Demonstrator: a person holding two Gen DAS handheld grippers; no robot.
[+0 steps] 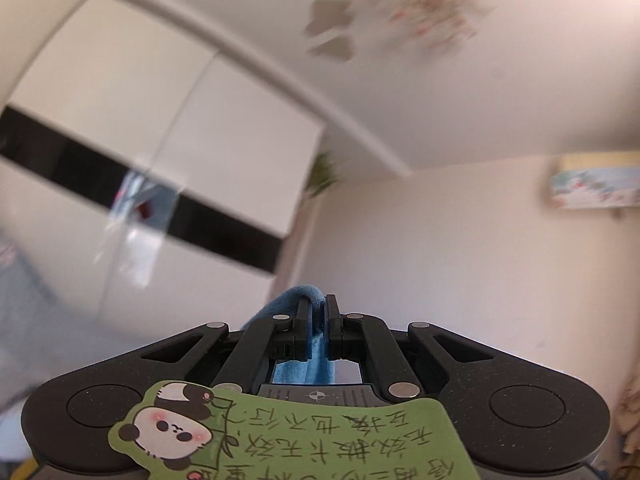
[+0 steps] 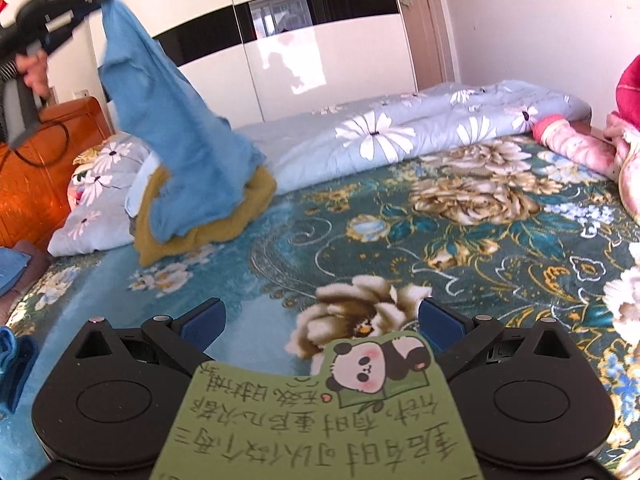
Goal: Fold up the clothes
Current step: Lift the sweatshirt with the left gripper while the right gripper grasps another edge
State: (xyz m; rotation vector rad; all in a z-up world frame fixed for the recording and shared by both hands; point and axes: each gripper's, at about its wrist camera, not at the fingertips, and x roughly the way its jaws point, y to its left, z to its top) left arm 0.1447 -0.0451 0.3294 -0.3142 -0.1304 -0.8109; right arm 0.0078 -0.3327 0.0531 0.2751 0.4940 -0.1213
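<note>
Left gripper (image 1: 318, 308) has its jaws clamped tight on an edge of the blue garment (image 2: 180, 132); cloth bunches out past the tips and runs back between the fingers. In the right wrist view it's held high above the mustard garment (image 2: 224, 216), so the blue one hangs as a long drape, its bottom end touching the mustard pile. My read: lifting by one edge lets gravity pull it clear of the pile and shake it open before laying flat.

Right gripper (image 2: 320, 320) has jaws spread wide, nothing between them. It hovers over the bare stretch of the floral bedspread (image 2: 460, 220), in front and to the right of the mustard garment. Probably waiting to catch a second corner, or marking the open spot for folding.

Mustard garment sits crumpled against the rolled daisy quilt (image 2: 400, 132), not yet touched. Pink clothing (image 2: 576, 144) lies far right of the mustard pile, at the bed's edge.

Risk: single-point grip, the cloth may twist as it hangs.
</note>
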